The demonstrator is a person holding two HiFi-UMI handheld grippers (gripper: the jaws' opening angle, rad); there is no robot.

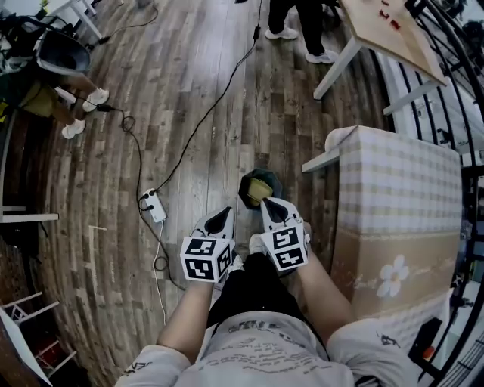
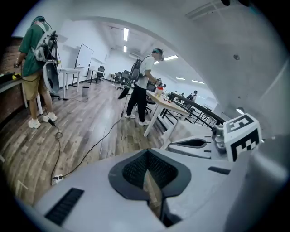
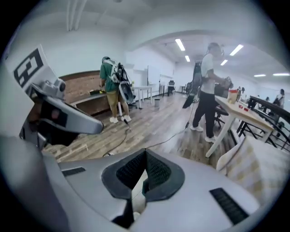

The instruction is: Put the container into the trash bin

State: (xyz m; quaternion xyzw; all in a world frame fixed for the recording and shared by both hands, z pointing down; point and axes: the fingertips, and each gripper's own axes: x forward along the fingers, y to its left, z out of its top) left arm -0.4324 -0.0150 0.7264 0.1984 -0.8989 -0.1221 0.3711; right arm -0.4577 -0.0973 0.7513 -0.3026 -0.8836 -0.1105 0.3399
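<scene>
A small dark trash bin point(image 1: 248, 187) stands on the wooden floor just ahead of my feet. A yellowish container point(image 1: 261, 188) lies inside it. Both grippers hang side by side above the floor, close to my body, their tips on the near side of the bin. The left gripper point(image 1: 224, 215) is shut and holds nothing. Over the bin's near rim, the right gripper point(image 1: 271, 203) has its jaws together with nothing between them. In the left gripper view the left gripper's point(image 2: 147, 156) pads meet; the right gripper view shows the right gripper's point(image 3: 145, 154) pads meeting too.
A table under a checked cloth point(image 1: 401, 181) stands right of the bin. A white power strip point(image 1: 154, 205) and black cable point(image 1: 219, 98) lie on the floor to the left. One person stands at the far left point(image 1: 53, 68), another's legs point(image 1: 302, 23) by a white table point(image 1: 386, 30).
</scene>
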